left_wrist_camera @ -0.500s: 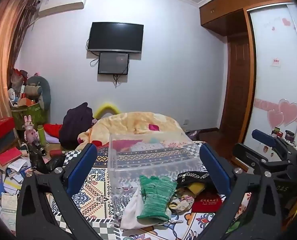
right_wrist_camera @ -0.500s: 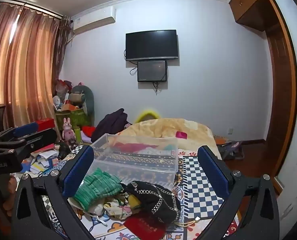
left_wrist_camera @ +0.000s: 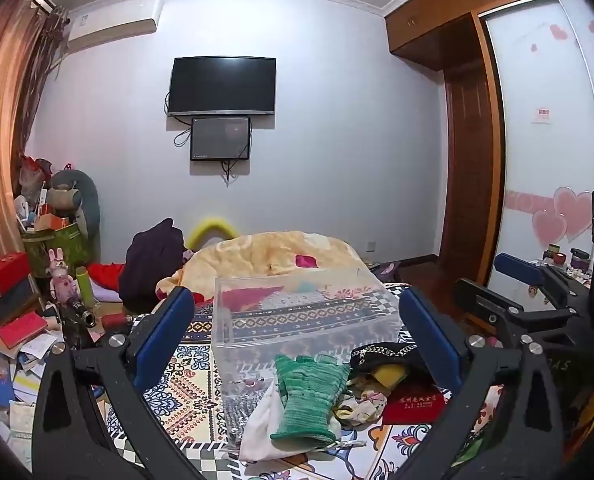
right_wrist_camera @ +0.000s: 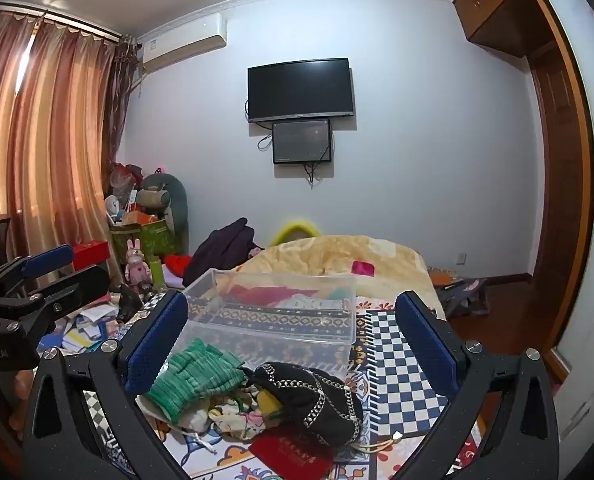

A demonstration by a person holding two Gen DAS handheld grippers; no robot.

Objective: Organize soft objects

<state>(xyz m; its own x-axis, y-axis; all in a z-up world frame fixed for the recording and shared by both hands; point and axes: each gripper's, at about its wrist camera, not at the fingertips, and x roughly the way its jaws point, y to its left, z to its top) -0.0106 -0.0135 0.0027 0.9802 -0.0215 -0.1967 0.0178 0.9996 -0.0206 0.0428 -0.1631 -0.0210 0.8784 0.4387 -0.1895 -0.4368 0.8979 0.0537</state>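
Two grippers are held wide open, and nothing is held in them: the left gripper (left_wrist_camera: 293, 320) and the right gripper (right_wrist_camera: 291, 320). A clear plastic box (left_wrist_camera: 297, 312) is seen on the patterned bed cover (left_wrist_camera: 185, 392). Just in front of the box, a small pile is seen: a ribbed green glove (left_wrist_camera: 309, 392), a white cloth (left_wrist_camera: 257, 428), a black bag with chains (right_wrist_camera: 313, 396) and a red pouch (right_wrist_camera: 293, 454).
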